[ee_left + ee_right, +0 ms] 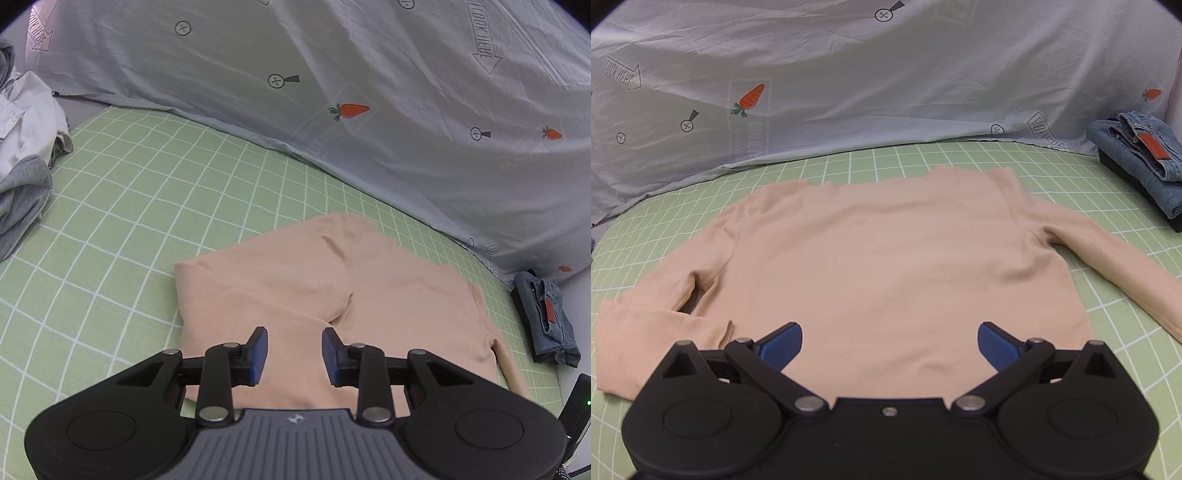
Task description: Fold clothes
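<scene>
Two views | peach top flat on green checked sheet | left gripper narrow gap, nothing between | right gripper wide, empty | only left view: white and grey clothes pile | both: folded jeans

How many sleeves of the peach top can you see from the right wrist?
2. On the peach long-sleeved top, one sleeve bends at lower left; the other runs right, cuff cropped.
</scene>
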